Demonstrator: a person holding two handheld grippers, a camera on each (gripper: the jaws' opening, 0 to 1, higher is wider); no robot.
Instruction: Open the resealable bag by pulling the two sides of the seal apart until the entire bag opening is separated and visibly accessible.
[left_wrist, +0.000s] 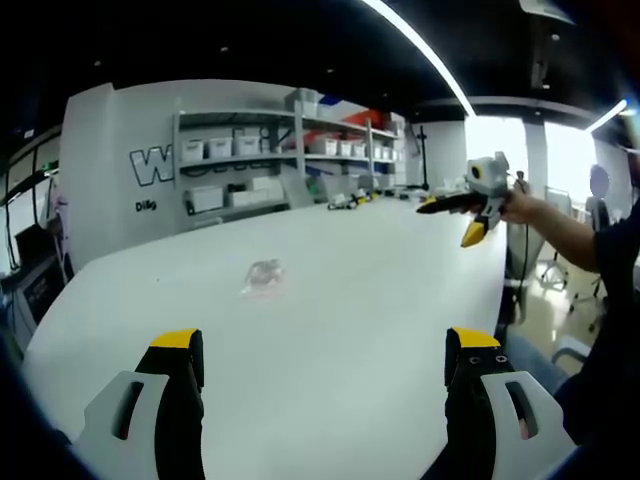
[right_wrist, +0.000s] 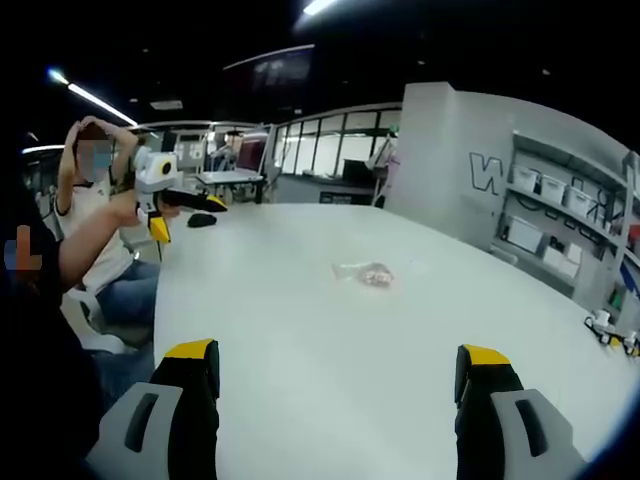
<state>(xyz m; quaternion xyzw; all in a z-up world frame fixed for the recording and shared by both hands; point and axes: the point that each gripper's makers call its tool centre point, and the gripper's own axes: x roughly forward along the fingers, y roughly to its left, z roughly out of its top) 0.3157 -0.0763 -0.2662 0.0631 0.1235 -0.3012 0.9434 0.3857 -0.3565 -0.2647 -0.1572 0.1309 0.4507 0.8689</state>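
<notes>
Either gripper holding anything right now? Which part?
Nothing held. Left gripper and right gripper are both open, and the resealable bag lies untouched on the table.

Ceiling light strips (left_wrist: 420, 45) are glowing overhead, running toward 2 o'clock, and windows (left_wrist: 570, 160) at 3 o'clock are overexposing. The white table (left_wrist: 350, 300) is reflecting soft, even light with faint shadows. Fisheye curvature is bending shelving (right_wrist: 560, 210) near the edges; distant detail is blurring.

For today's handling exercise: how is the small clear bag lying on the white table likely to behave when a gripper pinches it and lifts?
The resealable bag looks like thin, crinkled clear film, so it will probably flop rather than hold its shape. It lies flat with little inside, so it is likely light. On the smooth white table it may slide when nudged.
</notes>
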